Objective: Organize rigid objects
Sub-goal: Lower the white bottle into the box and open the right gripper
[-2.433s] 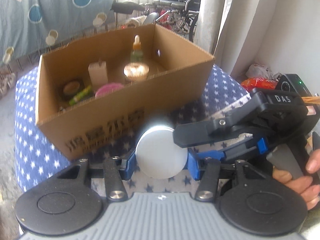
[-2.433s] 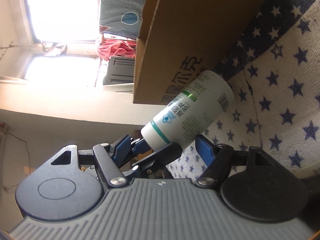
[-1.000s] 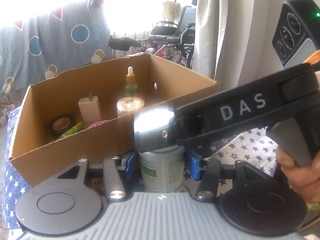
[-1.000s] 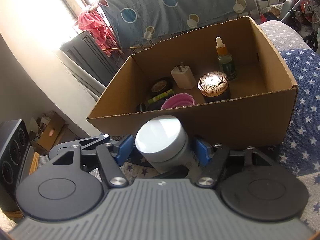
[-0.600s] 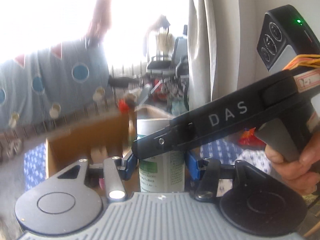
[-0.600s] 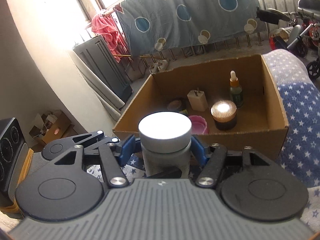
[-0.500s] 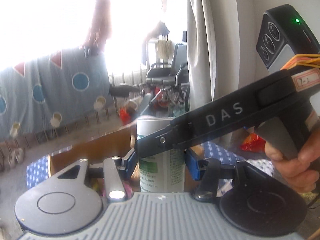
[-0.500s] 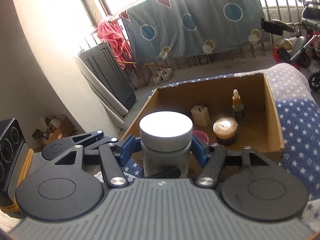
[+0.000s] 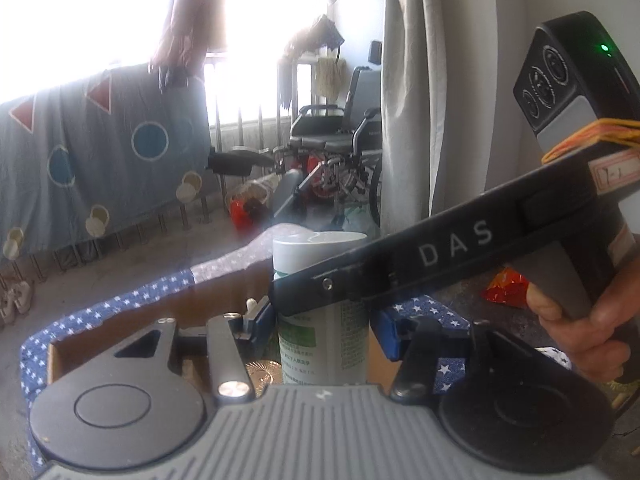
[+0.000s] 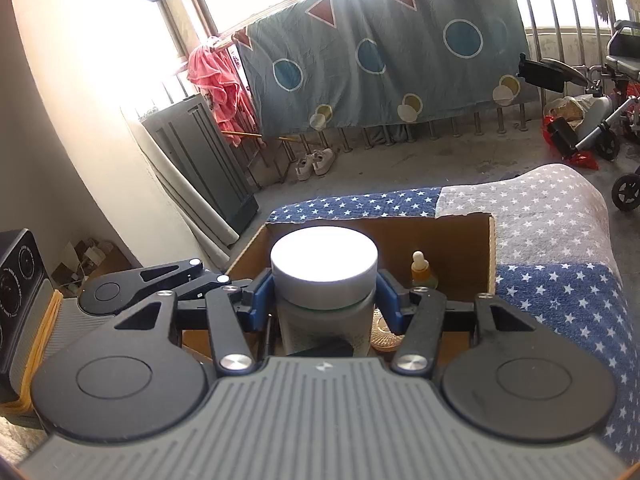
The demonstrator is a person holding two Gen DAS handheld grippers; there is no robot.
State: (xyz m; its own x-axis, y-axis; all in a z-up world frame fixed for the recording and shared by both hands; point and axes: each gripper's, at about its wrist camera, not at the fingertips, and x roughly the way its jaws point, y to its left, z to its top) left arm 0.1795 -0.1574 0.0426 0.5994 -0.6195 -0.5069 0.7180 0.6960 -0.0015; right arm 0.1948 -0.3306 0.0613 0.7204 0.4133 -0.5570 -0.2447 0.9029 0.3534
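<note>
Item: white bottle [image 10: 324, 280] with grey-white cap and green-printed label, held upright above the near edge of the cardboard box [image 10: 490, 248].

Right gripper [image 10: 325, 300]: blue pads are set against the cap on both sides; its jaws have just been closing, with the cap between them.

Left gripper [image 9: 324, 320]: blue pads are seen at either side of the bottle's labelled body [image 9: 320, 344], lower down, at a middling width; firm contact on the right side cannot be told, as the right gripper's arm crosses in front.

Hand [image 9: 580, 320]: seen at the right edge of the left wrist view, wrapped around the right gripper's handle.

Box contents, as visible: dropper bottle [image 10: 424, 274] near the far right corner; copper-coloured ribbed lid [image 10: 386, 334] beside the white bottle, partly hidden.

Support: box is carried on a star-patterned blue and grey cover [image 10: 560, 280].
</note>
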